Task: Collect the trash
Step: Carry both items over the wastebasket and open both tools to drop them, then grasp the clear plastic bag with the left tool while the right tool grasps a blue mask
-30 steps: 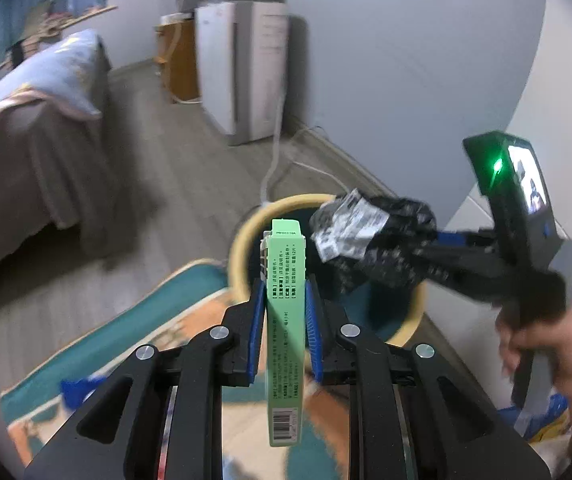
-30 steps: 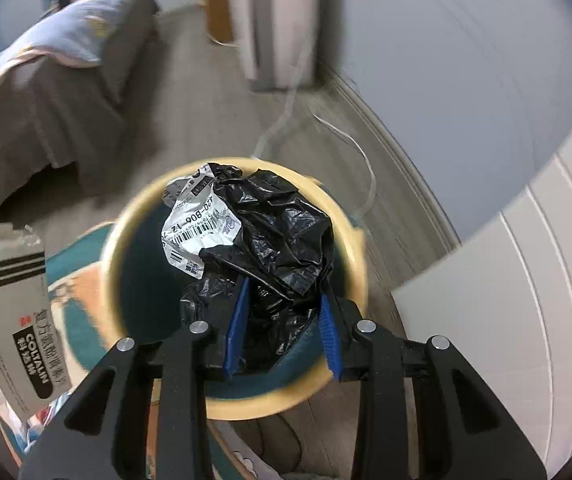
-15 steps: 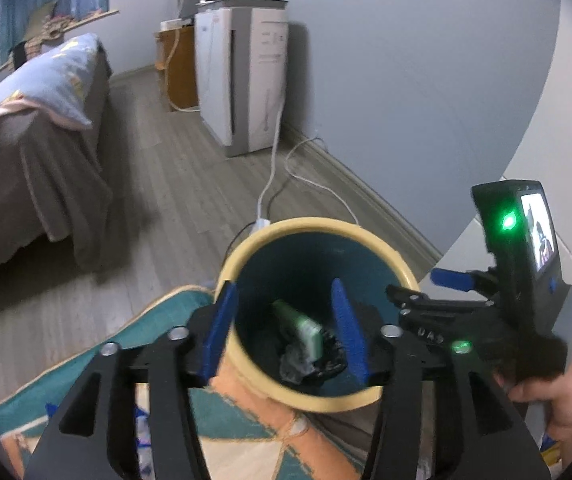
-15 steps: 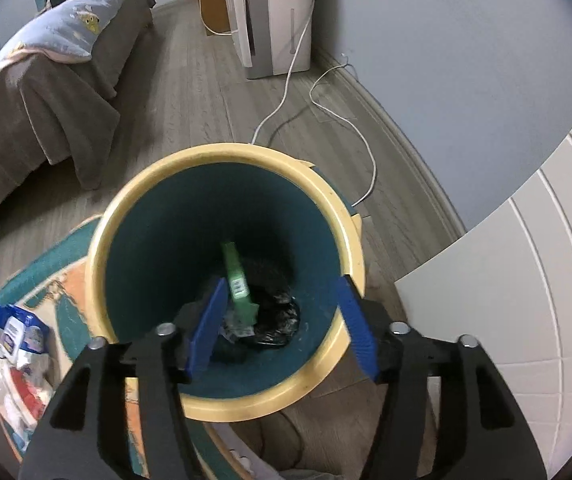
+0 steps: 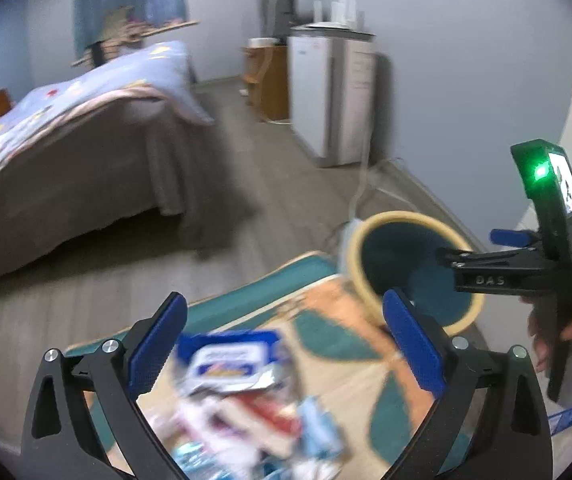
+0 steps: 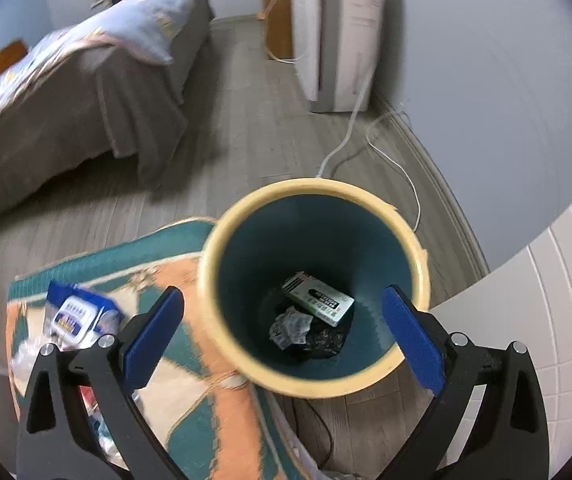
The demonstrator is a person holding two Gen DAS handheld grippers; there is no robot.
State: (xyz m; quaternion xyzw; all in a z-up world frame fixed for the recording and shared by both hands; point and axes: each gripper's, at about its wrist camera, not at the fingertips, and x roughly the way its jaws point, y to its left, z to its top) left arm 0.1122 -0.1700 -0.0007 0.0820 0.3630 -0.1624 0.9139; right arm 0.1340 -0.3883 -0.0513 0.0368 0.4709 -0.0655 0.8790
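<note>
The yellow-rimmed teal bin (image 6: 221, 320) stands at the rug's corner. At its bottom lie a green box (image 6: 318, 300) and a black bag (image 6: 324, 342) with a crumpled white label. My right gripper (image 6: 283, 336) hangs above the bin, its jaws opening with nothing between them. In the left wrist view that right gripper (image 5: 472, 246) sits in a hand (image 5: 566, 332) beside the bin (image 5: 356, 264). My left gripper (image 5: 286, 344) is over a blurred pile of wrappers, topped by a blue-and-white packet (image 5: 229, 356). Its jaws are opening, and no pad touches anything.
The patterned teal and orange rug (image 6: 205, 412) carries the blue-and-white packet (image 6: 77, 316) and more litter at its left. A bed (image 6: 77, 92) fills the left. A white appliance (image 6: 338, 32) stands by the wall, its cable (image 6: 390, 160) trailing behind the bin. A white tiled surface (image 6: 558, 320) lies right.
Both grippers opened; the green box and the black bag dropped into the bin. My left gripper swung left from the bin to over the litter on the rug. The right pulled back and up.
</note>
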